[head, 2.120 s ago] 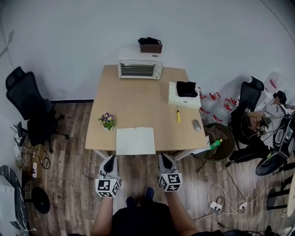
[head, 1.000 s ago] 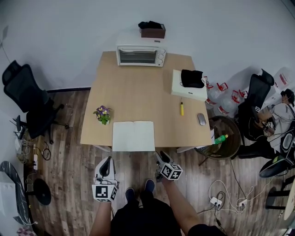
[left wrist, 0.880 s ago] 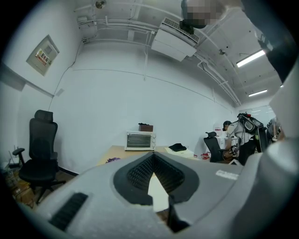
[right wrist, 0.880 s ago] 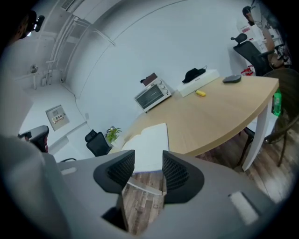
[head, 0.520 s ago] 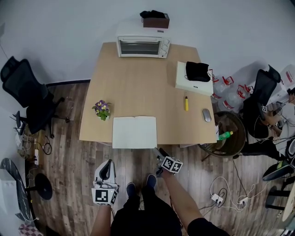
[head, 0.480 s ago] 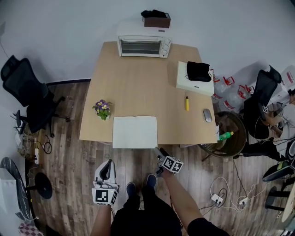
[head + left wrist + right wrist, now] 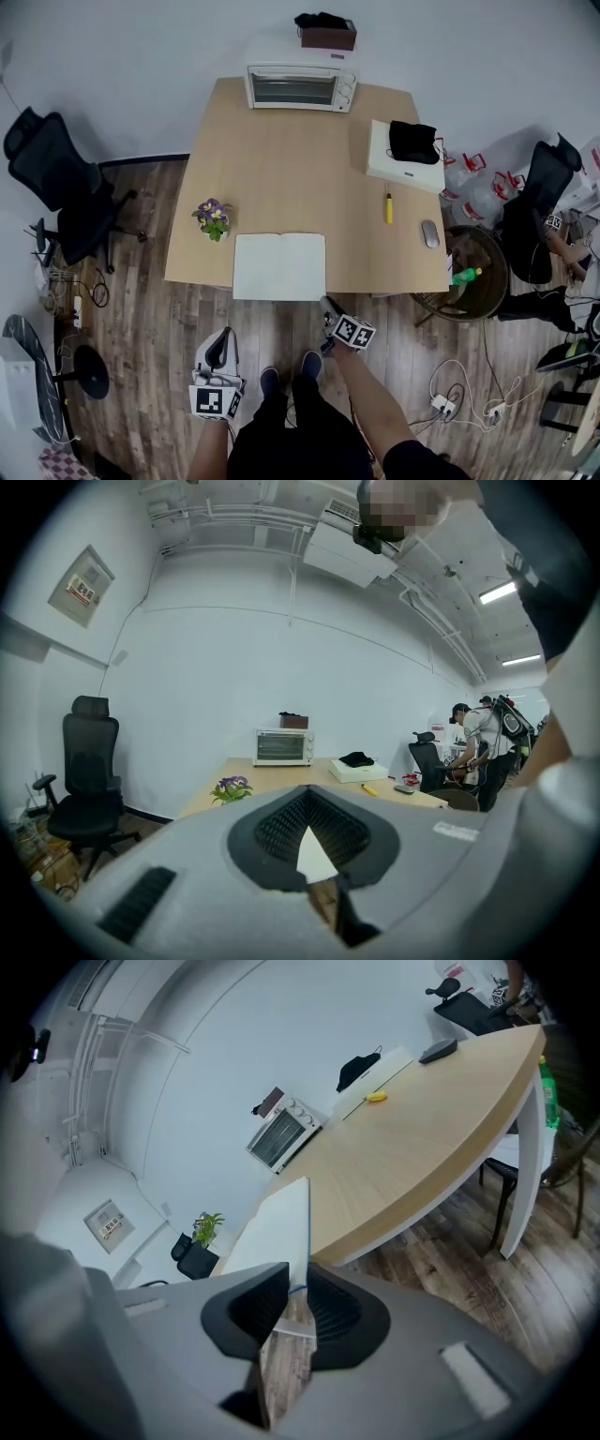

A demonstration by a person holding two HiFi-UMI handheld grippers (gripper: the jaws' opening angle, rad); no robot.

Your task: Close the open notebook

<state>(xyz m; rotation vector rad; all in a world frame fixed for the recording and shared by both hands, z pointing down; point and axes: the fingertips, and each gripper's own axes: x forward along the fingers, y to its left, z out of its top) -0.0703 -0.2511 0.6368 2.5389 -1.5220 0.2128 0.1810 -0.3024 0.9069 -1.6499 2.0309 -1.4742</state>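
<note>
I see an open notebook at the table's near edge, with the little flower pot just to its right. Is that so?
Not quite. The flower pot stands to the left of the notebook, not its right, as the head view shows. The notebook does lie open at the near edge of the table.

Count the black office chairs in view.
2. The left chair stands left of the table; the right chair is right of it, beyond the water jugs. Clutter at the right edge may hide more.
</note>
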